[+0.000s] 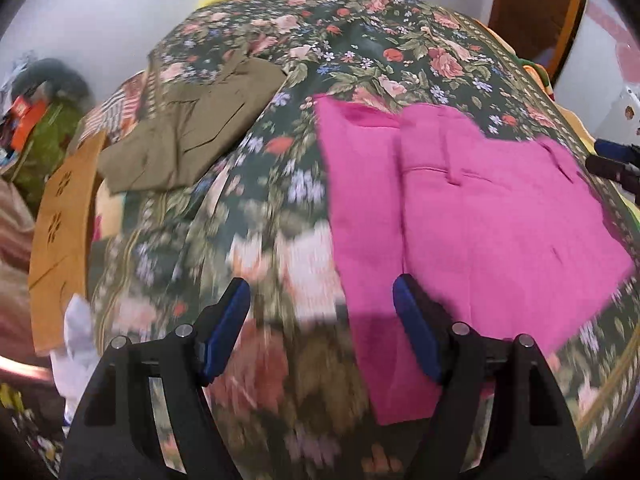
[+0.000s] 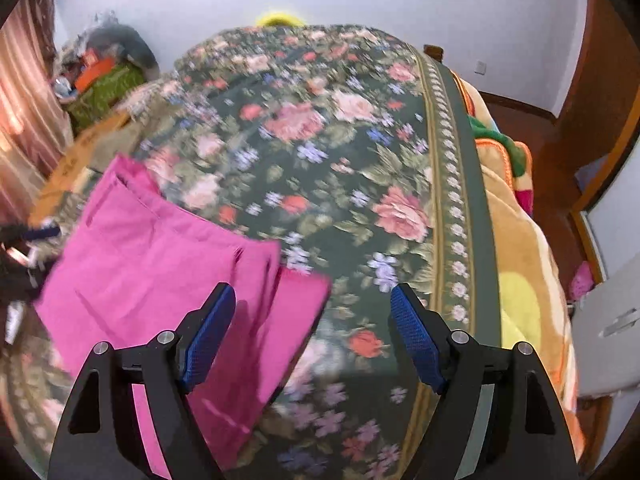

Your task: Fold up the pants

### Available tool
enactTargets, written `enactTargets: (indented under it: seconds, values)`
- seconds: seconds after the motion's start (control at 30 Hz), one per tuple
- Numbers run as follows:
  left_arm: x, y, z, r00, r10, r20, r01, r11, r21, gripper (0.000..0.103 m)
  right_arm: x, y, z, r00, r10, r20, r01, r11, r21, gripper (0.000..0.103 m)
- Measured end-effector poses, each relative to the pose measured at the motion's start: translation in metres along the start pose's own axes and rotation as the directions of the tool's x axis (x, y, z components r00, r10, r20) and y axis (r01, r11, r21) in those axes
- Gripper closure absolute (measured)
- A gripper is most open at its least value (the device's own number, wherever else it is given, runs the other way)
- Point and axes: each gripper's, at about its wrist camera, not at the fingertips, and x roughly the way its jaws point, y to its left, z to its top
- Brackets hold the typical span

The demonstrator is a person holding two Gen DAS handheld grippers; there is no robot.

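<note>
Two grippers are hovering over a bed (image 1: 352,40) that is wearing a dark green floral cover, and both are standing wide with nothing between their blue pads. On the cover the pink pants (image 1: 472,216) are lying flat and already folded into a broad, roughly square bundle, with one layer overlapping another along a straight lengthwise edge. A stitched pocket line and a small belt-loop tab are showing near the middle of the top layer, and a narrower strip of the same pink cloth is running down toward 6 o'clock in the left wrist view. Seen from there, the pants are sitting from the centre out toward 3 o'clock, and the left gripper (image 1: 322,328) is hanging above their left edge, its right pad over the pink cloth and its left pad over the bare cover. In the right wrist view the pants (image 2: 160,264) are lying toward 8 o'clock, with the right gripper (image 2: 314,336) hanging over their right-hand corner, mostly above the flowers.

At 10 o'clock in the left wrist view a folded olive-brown garment (image 1: 188,132) is resting on the cover, well apart from the pants. Both views are blurring near the bottom, and no writing or label is coming through legibly anywhere.
</note>
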Motion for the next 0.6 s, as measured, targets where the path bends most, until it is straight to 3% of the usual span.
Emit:
enactTargets:
  seconds: [0.13,0.27,0.33,0.43,0.53,0.6]
  values:
    - [-0.014,-0.003,-0.015,1.000,-0.020,0.011,0.021,0.997,-0.073,0.029,-0.016,0.015,-0.014,0.999,0.045,0.009,-0.045,0.999,-0.010,0.027]
    - [-0.025,-0.002,-0.028,0.997,0.046,0.055,-0.042,0.996,-0.078,0.029,-0.016,0.026,-0.033,0.998,0.067,-0.017,-0.068,0.997,-0.029,0.029]
    - [-0.023,0.003,-0.032,0.997,0.044,0.061,-0.038,0.994,-0.099,0.035,-0.007,0.028,-0.046,0.995,0.088,-0.050,-0.090,0.996,-0.028,0.042]
    - [-0.021,0.010,-0.033,0.998,0.042,0.056,-0.035,0.992,-0.124,0.045,-0.001,0.023,-0.055,0.990,0.132,-0.047,-0.131,0.991,0.016,0.049]
    - [-0.016,0.015,-0.036,0.995,0.088,0.040,-0.082,0.987,-0.137,0.047,-0.004,0.023,-0.056,0.990,0.133,-0.041,-0.133,0.991,0.025,0.062]
    - [-0.016,0.022,-0.038,0.997,0.066,0.033,-0.060,0.985,-0.162,0.049,-0.006,0.024,-0.057,0.992,0.124,-0.040,-0.123,0.992,0.014,0.064]
